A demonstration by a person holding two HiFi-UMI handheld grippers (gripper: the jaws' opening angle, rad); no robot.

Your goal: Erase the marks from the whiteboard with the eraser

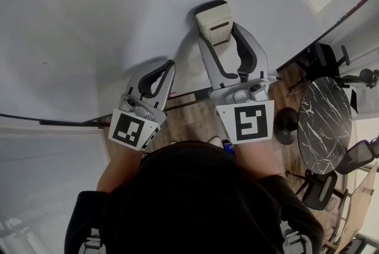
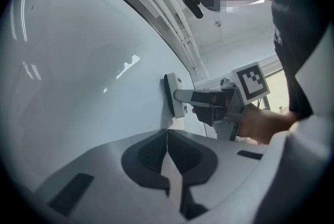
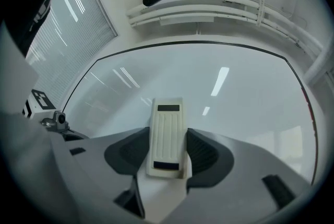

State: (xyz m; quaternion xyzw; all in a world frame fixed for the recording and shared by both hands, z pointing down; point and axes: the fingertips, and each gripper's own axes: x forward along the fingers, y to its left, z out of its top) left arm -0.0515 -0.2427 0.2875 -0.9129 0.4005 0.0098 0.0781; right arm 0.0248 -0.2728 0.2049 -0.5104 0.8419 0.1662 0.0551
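Observation:
A cream eraser (image 1: 214, 23) is pressed flat on the whiteboard (image 1: 89, 16), with my right gripper (image 1: 219, 32) shut on it. In the right gripper view the ribbed eraser (image 3: 167, 134) sits between the dark pads, over the glossy board (image 3: 219, 82). My left gripper (image 1: 170, 65) hangs lower left of it, close to the board, shut with nothing in it. From the left gripper view the eraser (image 2: 173, 94) shows edge-on against the board, and the left gripper (image 2: 167, 137) has its jaws meeting. A tiny dark mark (image 1: 44, 62) lies far left on the board.
Below the board's lower edge (image 1: 65, 122) is wooden floor (image 1: 189, 113). A round black marble table (image 1: 324, 122) and dark chairs (image 1: 323, 187) stand at the right. Window blinds (image 3: 68, 30) flank the board on the left.

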